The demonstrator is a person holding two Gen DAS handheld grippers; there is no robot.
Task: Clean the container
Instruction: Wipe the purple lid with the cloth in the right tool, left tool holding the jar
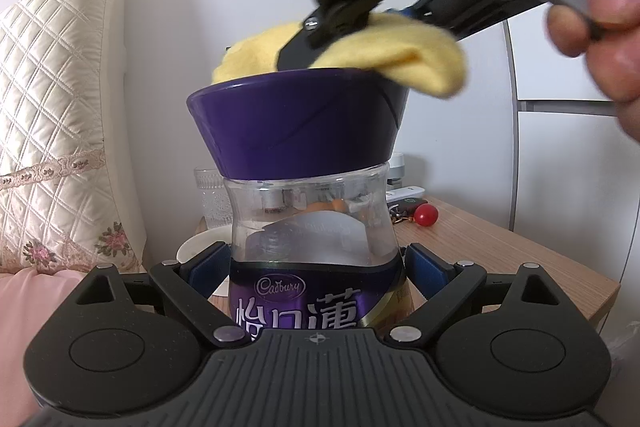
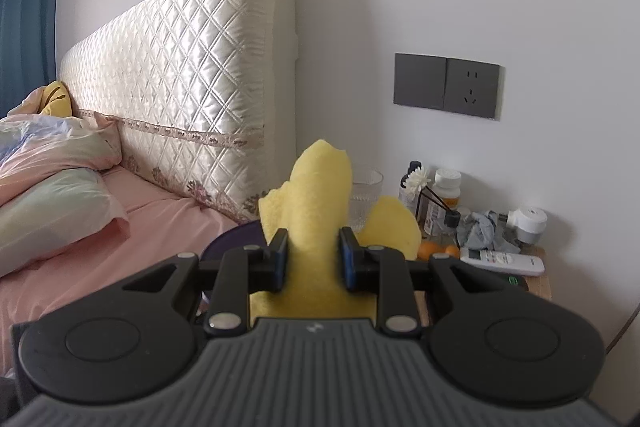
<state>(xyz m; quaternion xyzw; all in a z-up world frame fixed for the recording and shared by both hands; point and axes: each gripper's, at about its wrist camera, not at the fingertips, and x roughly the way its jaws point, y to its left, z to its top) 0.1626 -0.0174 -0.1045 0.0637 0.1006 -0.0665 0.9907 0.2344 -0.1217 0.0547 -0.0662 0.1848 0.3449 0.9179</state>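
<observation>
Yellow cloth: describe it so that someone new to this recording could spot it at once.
Start at the wooden nightstand beside the quilted headboard. In front of it the left gripper holds a clear jar with a purple lid. The cloth lies on that lid, pinched in the right gripper: the only soft yellow thing there.

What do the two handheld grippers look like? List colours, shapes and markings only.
Left gripper: matte black, with a ribbed grey centre plate bearing a small crosshair mark, two round black housings, angular link arms with silver rivets, and blue pads on the jaws. Right gripper: the same build, with a small light logo on its plate. A bare hand shows; no sleeve is visible.
</observation>
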